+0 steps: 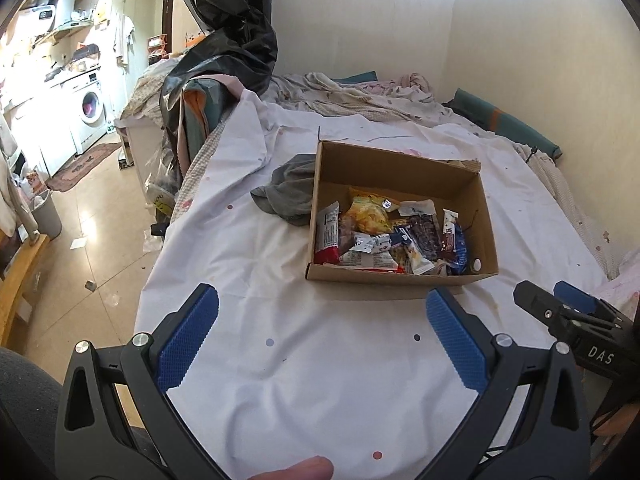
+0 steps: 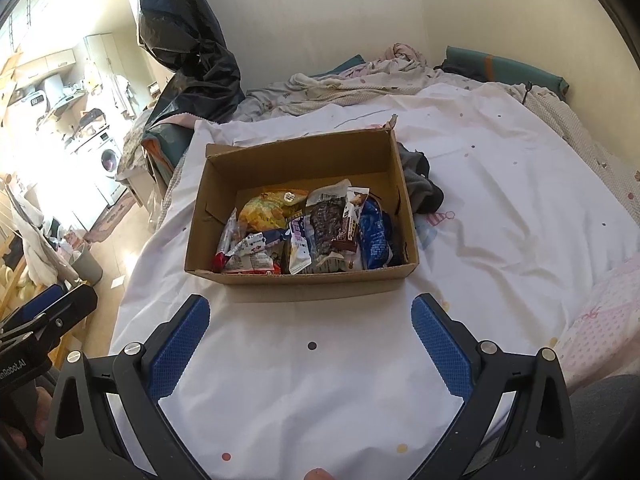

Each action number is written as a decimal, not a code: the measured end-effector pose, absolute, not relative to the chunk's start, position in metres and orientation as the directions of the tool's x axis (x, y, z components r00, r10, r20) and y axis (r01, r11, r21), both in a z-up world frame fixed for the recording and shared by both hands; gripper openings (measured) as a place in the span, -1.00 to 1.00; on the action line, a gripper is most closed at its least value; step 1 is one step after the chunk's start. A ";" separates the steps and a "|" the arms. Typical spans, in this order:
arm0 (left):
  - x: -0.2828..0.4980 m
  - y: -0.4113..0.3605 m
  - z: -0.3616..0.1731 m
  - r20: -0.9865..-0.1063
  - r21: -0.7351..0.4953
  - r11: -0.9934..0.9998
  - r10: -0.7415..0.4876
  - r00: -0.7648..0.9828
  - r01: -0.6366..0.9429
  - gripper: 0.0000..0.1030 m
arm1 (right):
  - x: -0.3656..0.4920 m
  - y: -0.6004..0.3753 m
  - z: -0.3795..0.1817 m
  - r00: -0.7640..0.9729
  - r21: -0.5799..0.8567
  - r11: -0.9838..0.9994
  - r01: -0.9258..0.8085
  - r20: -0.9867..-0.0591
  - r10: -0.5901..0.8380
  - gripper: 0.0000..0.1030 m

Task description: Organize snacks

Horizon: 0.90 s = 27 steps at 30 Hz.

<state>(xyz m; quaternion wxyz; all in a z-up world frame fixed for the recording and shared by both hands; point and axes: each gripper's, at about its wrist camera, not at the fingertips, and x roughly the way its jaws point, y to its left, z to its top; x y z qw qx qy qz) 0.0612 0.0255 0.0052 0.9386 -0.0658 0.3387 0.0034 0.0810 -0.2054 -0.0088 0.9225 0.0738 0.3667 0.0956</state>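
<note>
A brown cardboard box point(image 1: 400, 168) point(image 2: 296, 160) sits on a white dotted sheet on the bed. Several snack packets point(image 1: 384, 236) point(image 2: 304, 232) lie heaped inside it, among them a yellow bag point(image 1: 370, 210) point(image 2: 268, 210) and a blue packet point(image 2: 374, 236). My left gripper point(image 1: 322, 308) stands open over the sheet, short of the box, with nothing between its blue pads. My right gripper point(image 2: 310, 312) is open too, just in front of the box's near wall, and empty. The right gripper point(image 1: 560, 300) also shows at the right of the left wrist view.
A grey cloth point(image 1: 292, 192) point(image 2: 424, 184) lies bunched against one side of the box. Crumpled bedding point(image 1: 360, 92) and a black plastic bag point(image 1: 232, 28) are at the far end of the bed. The bed's left edge drops to a tiled floor point(image 1: 96, 216). A wall runs along the right.
</note>
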 end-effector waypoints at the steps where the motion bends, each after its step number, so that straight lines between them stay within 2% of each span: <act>1: 0.061 0.026 0.005 -0.635 -0.126 0.991 -0.039 0.771 -0.053 0.99 | 0.081 -0.205 -0.009 0.713 0.206 0.971 -0.123 -0.662 0.231 1.00; 27: 0.063 0.024 0.001 -0.644 -0.126 0.991 -0.041 0.764 -0.053 0.99 | 0.081 -0.207 -0.006 0.719 0.207 0.972 -0.113 -0.658 0.224 1.00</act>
